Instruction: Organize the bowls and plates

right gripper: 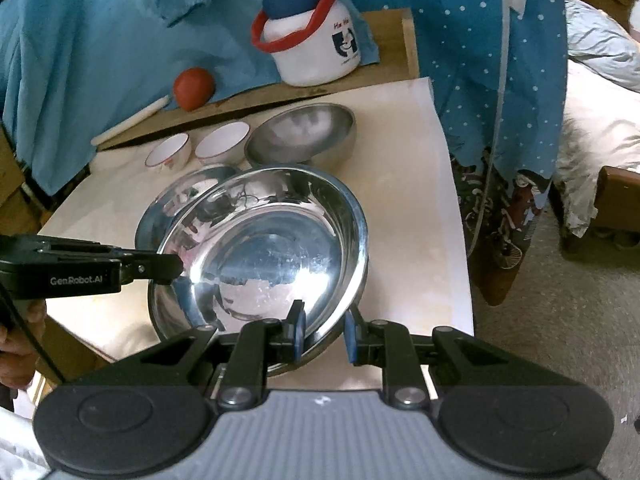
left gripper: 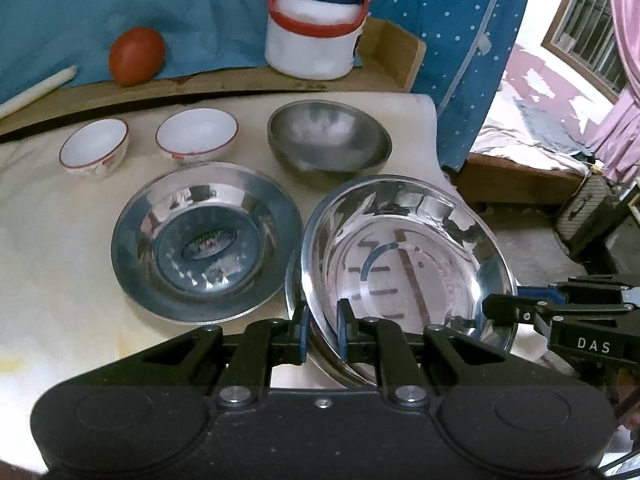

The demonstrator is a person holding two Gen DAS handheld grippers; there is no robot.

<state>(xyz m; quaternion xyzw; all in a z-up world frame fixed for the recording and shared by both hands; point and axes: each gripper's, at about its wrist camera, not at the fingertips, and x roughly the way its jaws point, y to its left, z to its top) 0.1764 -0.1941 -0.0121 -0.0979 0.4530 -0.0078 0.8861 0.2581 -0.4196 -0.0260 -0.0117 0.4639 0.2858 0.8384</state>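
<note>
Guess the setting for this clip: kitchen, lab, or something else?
Most likely a home bedroom doubling as a work spot, not a lab. A bed with rumpled bedding stands beside the table, a barred window with pink curtains is behind, and blue cloth is draped as a backdrop.

A shiny steel plate (right gripper: pixel 272 248) is held tilted above the desk (right gripper: pixel 408 216), its near rim between the right gripper (right gripper: pixel 323 334) fingers, its left rim gripped by the left gripper (right gripper: pixel 176 266).
</note>
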